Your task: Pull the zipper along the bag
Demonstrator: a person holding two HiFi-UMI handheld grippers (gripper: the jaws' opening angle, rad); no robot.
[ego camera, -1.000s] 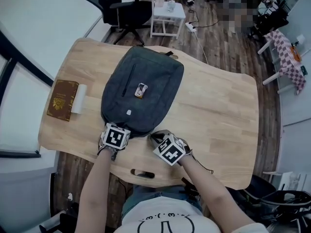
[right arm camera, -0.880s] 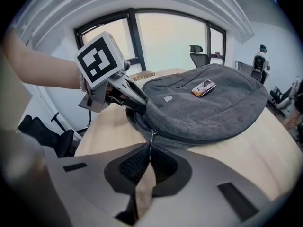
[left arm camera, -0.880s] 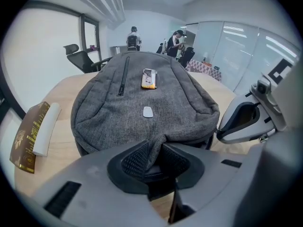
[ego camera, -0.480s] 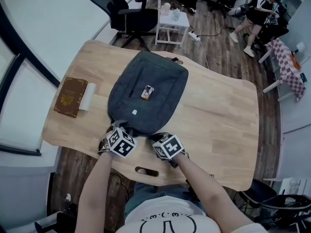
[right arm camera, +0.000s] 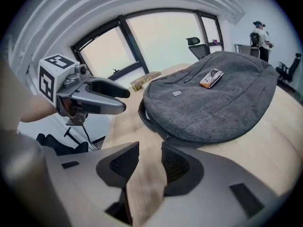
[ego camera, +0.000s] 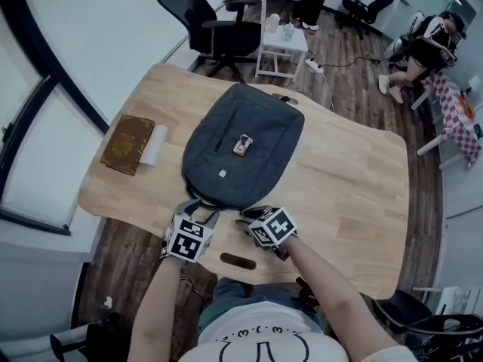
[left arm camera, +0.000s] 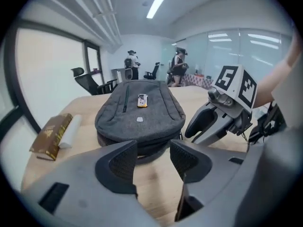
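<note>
**Both grippers opening, clear of the bag's near end**

Left gripper (ego camera: 202, 214) sits at the near edge of the tabletop (ego camera: 355, 187), its jaws spread wide and opening. In the left gripper view (left arm camera: 154, 162) only bare wood lies between the pads, with the bag's near rim just beyond them. The right gripper (ego camera: 246, 219) is beside it at the same edge. Its jaws stand less far apart and are also opening, and in the right gripper view (right arm camera: 150, 162) nothing but wood shows between them. Each gripper appears in the other's view, the right one (left arm camera: 191, 129) with its tips close to the bag's near right side and the left one (right arm camera: 120, 100) off the bag's near left corner. Neither one touches the bag.

The grey bag (ego camera: 264, 123) lies flat in the middle of the tabletop, its length running from the near edge toward the far edge. A small orange and white tag (ego camera: 242, 145) rests on its top panel, and a small pale label (ego camera: 222, 174) sits nearer the grippers. A small dark pull (left arm camera: 181, 135) seems to hang at the near rim, where the zipper line runs round the side.

Toward the left edge lies a brown book (ego camera: 127, 145) with a white roll (ego camera: 155, 144) touching its right side.
</note>
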